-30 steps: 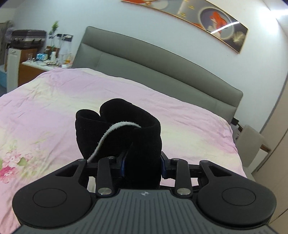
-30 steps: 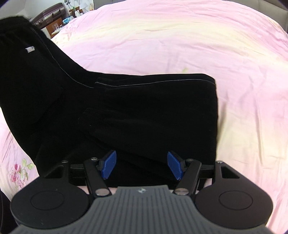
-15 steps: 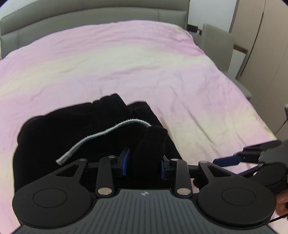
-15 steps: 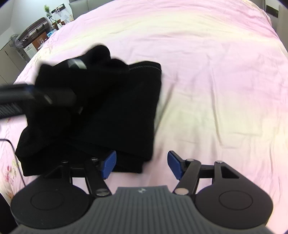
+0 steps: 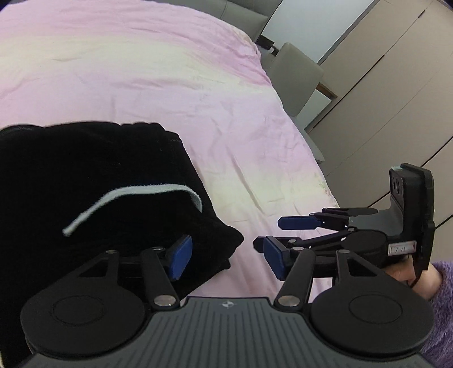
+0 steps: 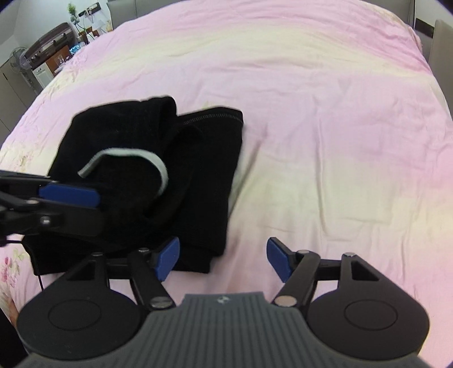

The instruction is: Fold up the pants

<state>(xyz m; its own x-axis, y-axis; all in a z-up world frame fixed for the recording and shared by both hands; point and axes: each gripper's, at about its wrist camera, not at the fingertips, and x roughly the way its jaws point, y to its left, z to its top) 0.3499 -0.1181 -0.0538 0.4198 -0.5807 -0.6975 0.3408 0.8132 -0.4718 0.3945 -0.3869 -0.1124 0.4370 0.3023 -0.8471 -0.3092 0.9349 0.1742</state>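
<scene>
The black pants (image 6: 147, 181) lie folded in a thick pile on the pink bed sheet (image 6: 325, 127), with a white drawstring (image 6: 127, 154) curled on top. In the left wrist view the pile (image 5: 93, 192) fills the left side. My left gripper (image 5: 228, 259) is open and empty at the pile's near right corner; it also shows in the right wrist view (image 6: 68, 195) beside the pile. My right gripper (image 6: 223, 259) is open and empty just in front of the pile; it shows at the right of the left wrist view (image 5: 294, 223).
A grey chair (image 5: 294, 73) and beige wardrobe doors (image 5: 396, 93) stand past the bed's right edge. A dresser with a suitcase and plant (image 6: 56, 48) is beyond the far left corner. The grey headboard (image 5: 249, 8) is behind.
My left gripper has let go of the pants and opened; the lifted part has dropped onto the pile. Both grippers have drawn back slightly toward the near edge.
</scene>
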